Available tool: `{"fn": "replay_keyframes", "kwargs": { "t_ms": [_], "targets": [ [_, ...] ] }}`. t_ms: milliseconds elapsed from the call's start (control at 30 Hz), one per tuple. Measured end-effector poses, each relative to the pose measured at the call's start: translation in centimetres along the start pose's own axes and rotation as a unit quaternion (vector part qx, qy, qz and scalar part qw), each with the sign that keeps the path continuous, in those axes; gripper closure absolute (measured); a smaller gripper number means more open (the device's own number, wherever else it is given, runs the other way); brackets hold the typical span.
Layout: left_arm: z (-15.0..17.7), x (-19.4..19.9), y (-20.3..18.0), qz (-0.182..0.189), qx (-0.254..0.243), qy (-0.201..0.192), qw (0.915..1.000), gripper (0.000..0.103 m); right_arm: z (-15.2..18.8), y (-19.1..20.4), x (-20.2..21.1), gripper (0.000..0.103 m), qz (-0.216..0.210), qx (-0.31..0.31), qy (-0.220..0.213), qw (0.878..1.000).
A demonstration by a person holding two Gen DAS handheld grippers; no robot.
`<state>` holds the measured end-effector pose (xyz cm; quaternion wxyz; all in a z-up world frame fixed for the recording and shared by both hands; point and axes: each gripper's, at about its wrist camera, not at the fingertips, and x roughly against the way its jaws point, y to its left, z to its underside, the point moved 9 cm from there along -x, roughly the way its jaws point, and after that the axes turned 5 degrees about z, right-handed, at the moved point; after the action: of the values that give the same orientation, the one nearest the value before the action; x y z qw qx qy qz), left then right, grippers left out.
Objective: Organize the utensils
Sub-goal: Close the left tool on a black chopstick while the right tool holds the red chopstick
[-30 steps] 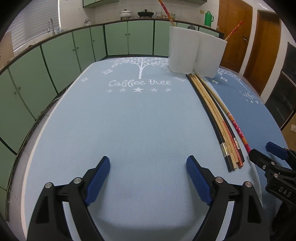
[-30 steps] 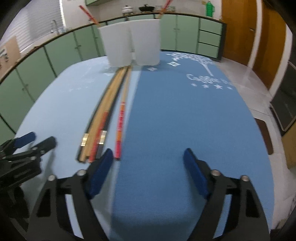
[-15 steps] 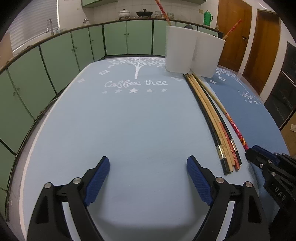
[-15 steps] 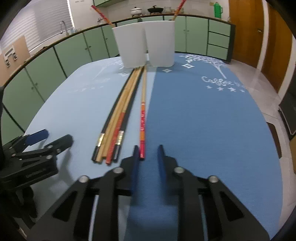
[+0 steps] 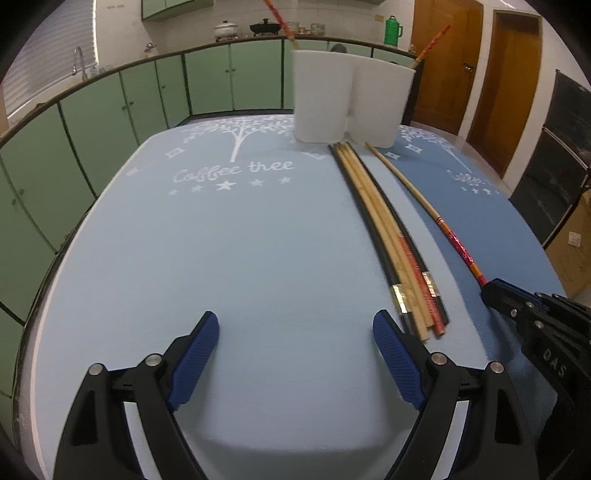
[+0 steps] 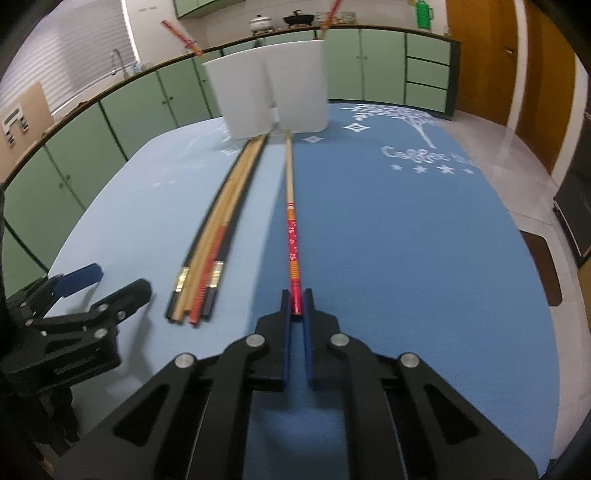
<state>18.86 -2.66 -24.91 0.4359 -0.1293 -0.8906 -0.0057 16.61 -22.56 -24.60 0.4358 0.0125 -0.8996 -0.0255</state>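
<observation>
Between the right gripper's [image 6: 296, 301] closed jaws, only the red chopstick's [image 6: 293, 236] very end is pinched; lifted so, it could be swung loose.

"Coffee tree" on light-blue mat [image 5: 236, 258]; "DAS" on right gripper [image 5: 493, 291] body.

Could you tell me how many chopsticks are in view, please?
7: four bundled chopsticks on the mat, one red chopstick pinched in the right hand-held gripper, and one sticking from each white holder. Others may hide inside.
</observation>
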Motion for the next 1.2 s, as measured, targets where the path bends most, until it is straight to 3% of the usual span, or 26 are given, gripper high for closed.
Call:
{"fn": "replay_keyframes", "kwargs": {
  "t_ms": [333,467,867,1133,1200],
  "targets": [
    [0.4,0.1,-2.3,0.026,-0.015,0.0,0.9995,0.019,0.1,-2.3,0.1,0.097,0.008,-0.018,-0.002,1.0],
    [0.5,-0.1,-3.1,0.023,-0.03,0.003,0.9993,0.018,0.1,-2.3,0.1,0.097,0.007,-0.019,-0.002,1.0],
    [0.6,0.1,-1.1,-0.007,-0.008,-0.001,0.9999,0.016,0.2,-2.0,0.2,0.097,0.005,-0.019,-0.003,1.0],
    [0.9,-0.1,-1.9,0.0,-0.02,0.004,0.9998,0.018,0.4,-2.0,0.4,0.096,-0.009,-0.018,-0.003,1.0],
    [0.8,-0.2,-1.9,-0.004,-0.019,0.004,0.9998,0.023,0.5,-2.0,0.4,0.095,-0.013,-0.018,-0.003,1.0]
  ]
}}
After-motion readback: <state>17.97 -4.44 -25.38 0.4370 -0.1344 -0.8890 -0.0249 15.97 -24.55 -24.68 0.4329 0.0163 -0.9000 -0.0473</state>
